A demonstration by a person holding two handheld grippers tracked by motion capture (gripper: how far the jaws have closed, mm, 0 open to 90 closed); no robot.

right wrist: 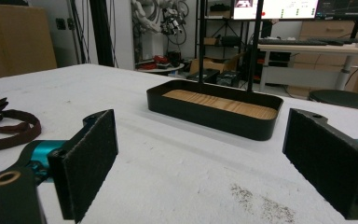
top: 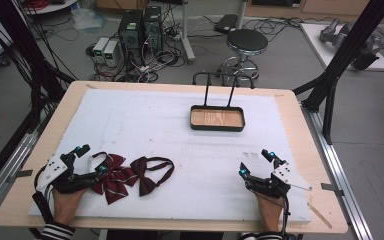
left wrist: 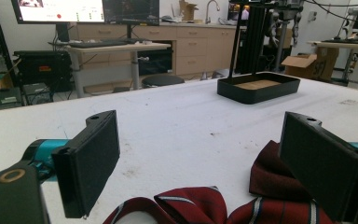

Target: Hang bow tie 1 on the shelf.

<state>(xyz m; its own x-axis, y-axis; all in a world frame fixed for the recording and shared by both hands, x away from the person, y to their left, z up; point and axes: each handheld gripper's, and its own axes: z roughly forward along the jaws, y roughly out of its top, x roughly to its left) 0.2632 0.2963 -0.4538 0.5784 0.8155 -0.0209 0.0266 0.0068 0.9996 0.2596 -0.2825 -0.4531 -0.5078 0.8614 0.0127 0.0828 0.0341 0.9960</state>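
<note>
A striped dark red bow tie (top: pixel 114 179) lies on the white mat near the front left, with a plain maroon bow tie (top: pixel 147 175) and its strap loop just to its right. My left gripper (top: pixel 93 159) rests at the striped tie's left end, jaws open. In the left gripper view the striped bow tie (left wrist: pixel 200 207) lies low between the open jaws of that gripper (left wrist: pixel 203 140), and the right jaw stands over its wing. My right gripper (top: pixel 255 161) rests open on the mat at the front right, nothing between its jaws (right wrist: pixel 200 135).
A black tray (top: pixel 217 128) with a wooden bottom and a tall wire handle sits at the mat's far middle, also seen as the tray (left wrist: pixel 247 95) and the tray (right wrist: pixel 205 116). The maroon tie's strap (right wrist: pixel 9 126) lies far left. A stool (top: pixel 247 42) stands beyond the table.
</note>
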